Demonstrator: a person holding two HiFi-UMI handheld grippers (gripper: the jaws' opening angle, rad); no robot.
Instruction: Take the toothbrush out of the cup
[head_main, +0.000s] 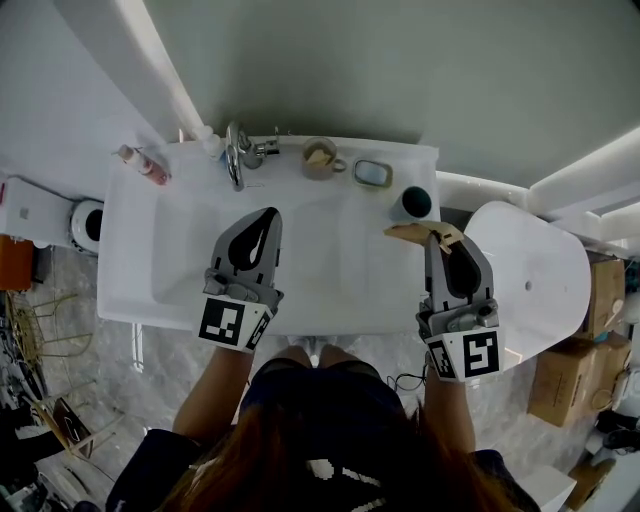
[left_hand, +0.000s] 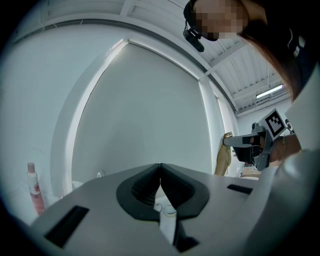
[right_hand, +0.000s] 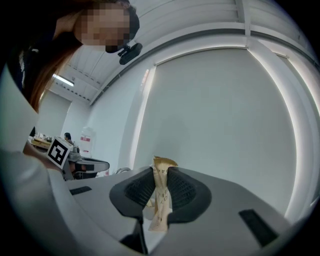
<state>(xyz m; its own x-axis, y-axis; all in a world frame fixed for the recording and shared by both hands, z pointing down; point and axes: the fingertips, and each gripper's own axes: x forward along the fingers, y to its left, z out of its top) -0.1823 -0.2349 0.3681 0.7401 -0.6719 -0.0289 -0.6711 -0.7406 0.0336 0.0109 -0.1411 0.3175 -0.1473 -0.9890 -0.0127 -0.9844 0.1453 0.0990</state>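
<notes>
Fingers (right_hand: 184, 192) of right gripper (head_main: 437, 240) clamp the tan-wrapped toothbrush (right_hand: 160, 197); left gripper (head_main: 268, 214) closed on nothing. Toothbrush seems clear of the dark cup (head_main: 413, 203), right of centre. Next: set it down.

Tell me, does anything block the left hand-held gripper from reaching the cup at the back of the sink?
Nothing visible does. The left hand-held gripper, shut and empty, hangs over the bare sink. The cup stands on the back ledge, with the faucet off to its left.
</notes>
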